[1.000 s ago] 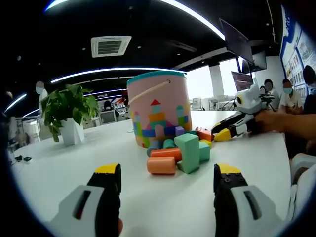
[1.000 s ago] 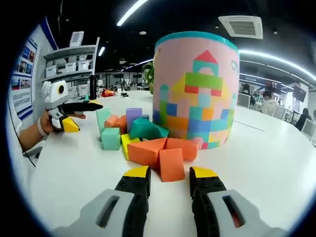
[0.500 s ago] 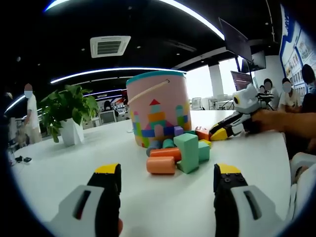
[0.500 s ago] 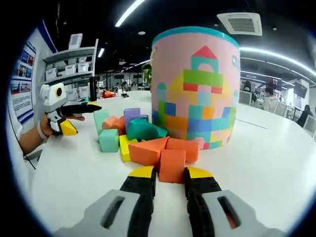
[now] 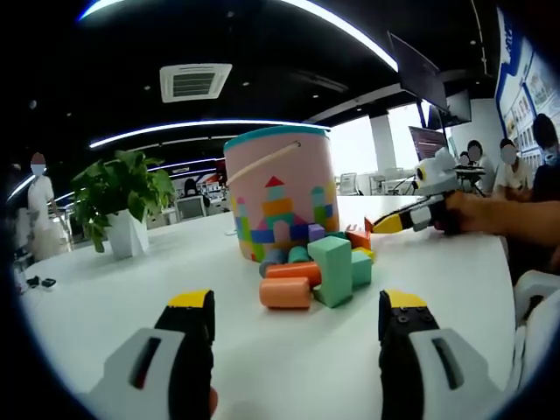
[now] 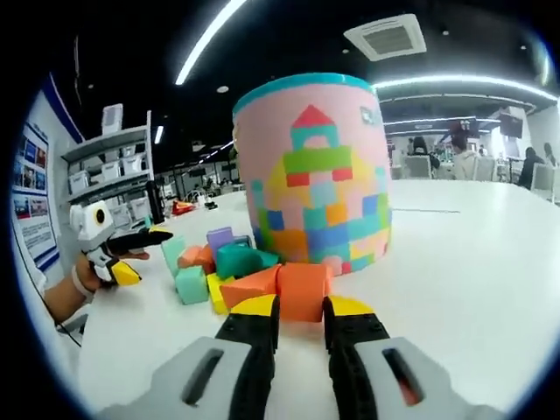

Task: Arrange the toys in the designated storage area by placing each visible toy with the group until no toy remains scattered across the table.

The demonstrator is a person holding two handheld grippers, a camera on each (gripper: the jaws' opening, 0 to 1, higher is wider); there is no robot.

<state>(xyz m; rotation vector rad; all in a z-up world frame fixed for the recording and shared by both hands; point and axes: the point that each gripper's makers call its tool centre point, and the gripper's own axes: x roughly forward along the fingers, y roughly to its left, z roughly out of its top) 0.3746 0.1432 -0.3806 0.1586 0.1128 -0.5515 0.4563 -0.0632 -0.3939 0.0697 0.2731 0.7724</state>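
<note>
White table [image 5: 289, 359], bucket [image 5: 280, 188], blocks [image 5: 319, 271], perhaps plant [image 5: 122, 197]

Orange block [image 6: 303, 291] partly behind claw tips

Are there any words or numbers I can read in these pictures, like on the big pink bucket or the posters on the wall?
No text can be read here.
Pink bucket: only a picture of colored blocks, no words.
Small label near the bucket's top edge: too blurred to read.
Wall posters: print too small to read.
Blue wall board: too small and blurred to read.
Orange block between the right gripper jaws: no writing.
</note>
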